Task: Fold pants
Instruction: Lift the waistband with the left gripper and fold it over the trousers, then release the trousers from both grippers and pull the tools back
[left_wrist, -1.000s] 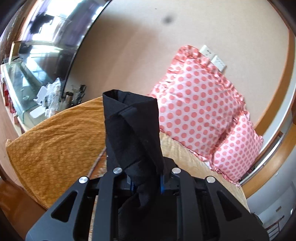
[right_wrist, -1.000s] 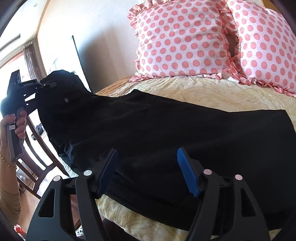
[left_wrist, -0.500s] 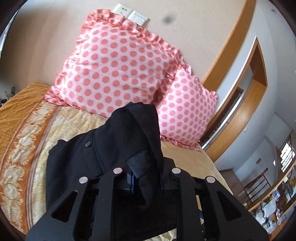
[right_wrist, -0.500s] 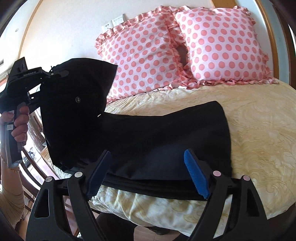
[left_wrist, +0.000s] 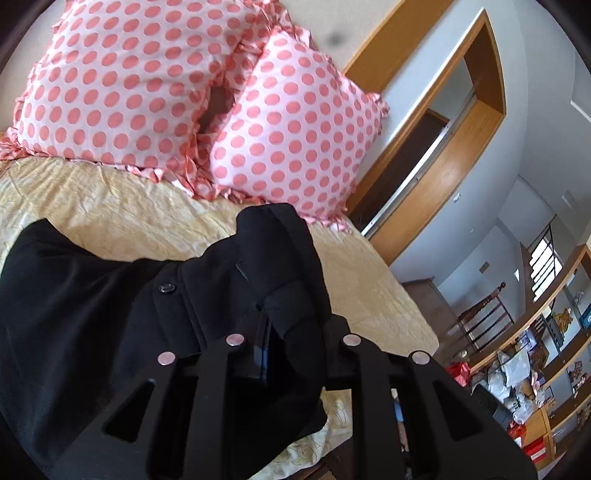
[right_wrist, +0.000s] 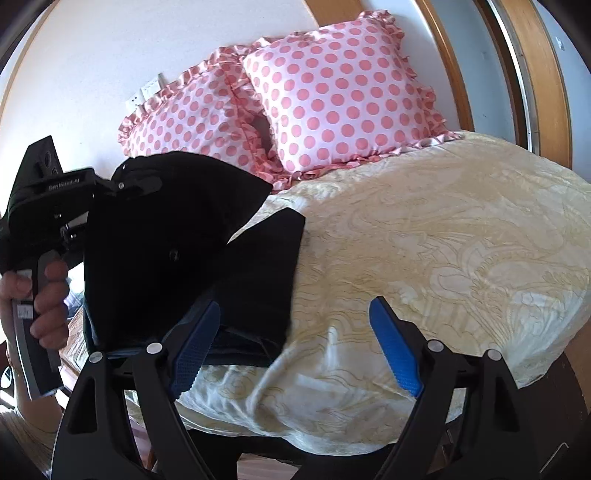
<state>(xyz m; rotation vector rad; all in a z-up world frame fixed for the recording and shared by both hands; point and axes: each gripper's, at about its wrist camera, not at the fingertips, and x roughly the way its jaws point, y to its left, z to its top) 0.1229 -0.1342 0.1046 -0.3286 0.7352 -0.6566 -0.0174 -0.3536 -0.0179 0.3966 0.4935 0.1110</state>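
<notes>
Presently: left tool (left_wrist: 291, 332) clamped on the waistband end of the black pants (right_wrist: 177, 251), lifted clear of the bed (right_wrist: 461, 229) and held over the lower layer of the garment. Button on the raised panel facing the right wrist view. Remainder of the pants lying flat near the bed's front edge, toward its left front corner; long axis running roughly along that edge, cuff end pointing toward the bare middle of the bedspread. Right tool (right_wrist: 295, 343) wide apart, gripping nothing, poised at the front edge with its left pad (right_wrist: 195, 347) just over the lower fold of the cloth and its right pad over bare bedspread. Two polka-dot pillows (left_wrist: 288, 122) at the head of the bed, well apart from the garment. Judged step: carrying the waist across to meet the cuffs. Deciding relation: cuff end lying to the right of the lifted waist, along the garment's long axis; left tool already holding the moving end, right tool nearer the lying layer.
</notes>
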